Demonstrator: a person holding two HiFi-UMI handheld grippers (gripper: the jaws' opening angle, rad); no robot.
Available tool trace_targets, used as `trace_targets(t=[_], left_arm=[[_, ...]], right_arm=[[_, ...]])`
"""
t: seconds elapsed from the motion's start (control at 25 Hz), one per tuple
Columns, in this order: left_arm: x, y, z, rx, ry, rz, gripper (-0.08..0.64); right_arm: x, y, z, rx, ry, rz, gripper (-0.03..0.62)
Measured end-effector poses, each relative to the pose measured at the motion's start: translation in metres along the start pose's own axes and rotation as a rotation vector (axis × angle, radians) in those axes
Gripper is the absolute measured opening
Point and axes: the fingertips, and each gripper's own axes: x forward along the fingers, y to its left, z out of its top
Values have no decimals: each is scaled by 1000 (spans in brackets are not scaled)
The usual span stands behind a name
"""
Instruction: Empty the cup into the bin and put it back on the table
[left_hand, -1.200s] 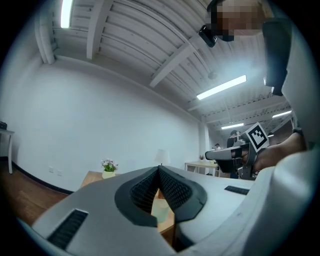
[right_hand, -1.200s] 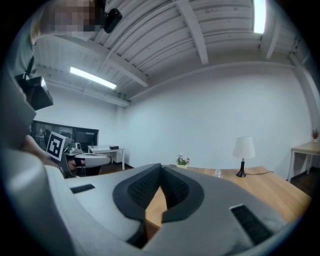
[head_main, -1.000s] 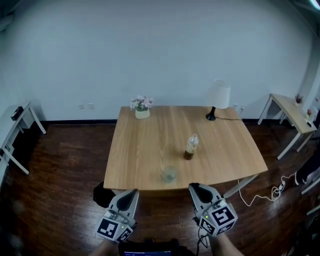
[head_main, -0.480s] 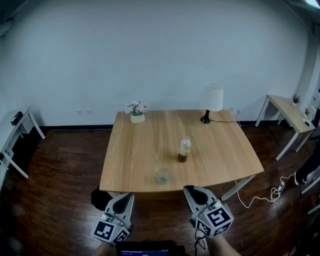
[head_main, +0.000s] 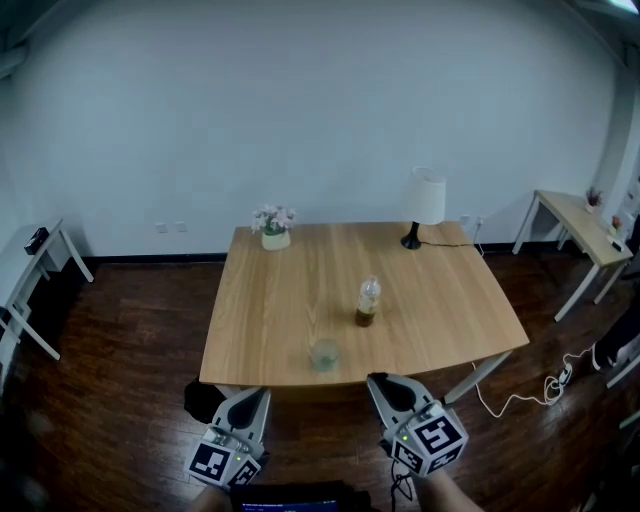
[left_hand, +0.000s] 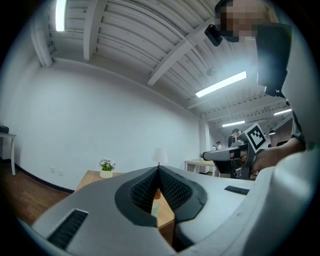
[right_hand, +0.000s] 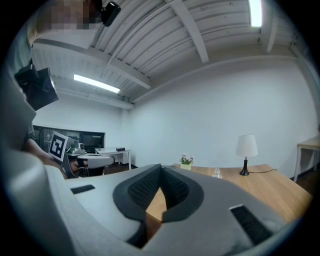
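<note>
Head view: we see the cup (head_main: 325, 353) standing upright near the front edge of the counter (head_main: 285, 300). Its mouth faces up and its long axis is vertical, and a bottle (head_main: 367, 301) stands at its 1 o'clock. The cup lies at about 2 o'clock from the left gripper (head_main: 252, 397) and about 10 o'clock from the right gripper (head_main: 386, 384). Both hang short of the counter edge, apart from the cup, and we judge the right one slightly nearer. A dark thing (head_main: 203, 398) under the counter's near left corner may be the bin; we cannot tell.

Left gripper view: the left fingers (left_hand: 144, 191) meet tip to tip with nothing between them. We cannot pick out the cup for certain.

Right gripper view: the right fingers (right_hand: 142, 189) are likewise closed and empty, looking across the counter, with a lamp (right_hand: 245, 147) at about 3 o'clock. No cup shows here.
</note>
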Motion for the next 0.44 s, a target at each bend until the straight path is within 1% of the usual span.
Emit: trace_targets(t=[0.16,0.44], left_arm=[[2,3,4,8,-5,10,-9],[-2,2,1,-5,-6,8,-9]], right_arm=[[2,-2,1,5,-1,2,0],[4,0,0,10,-3,10,0]])
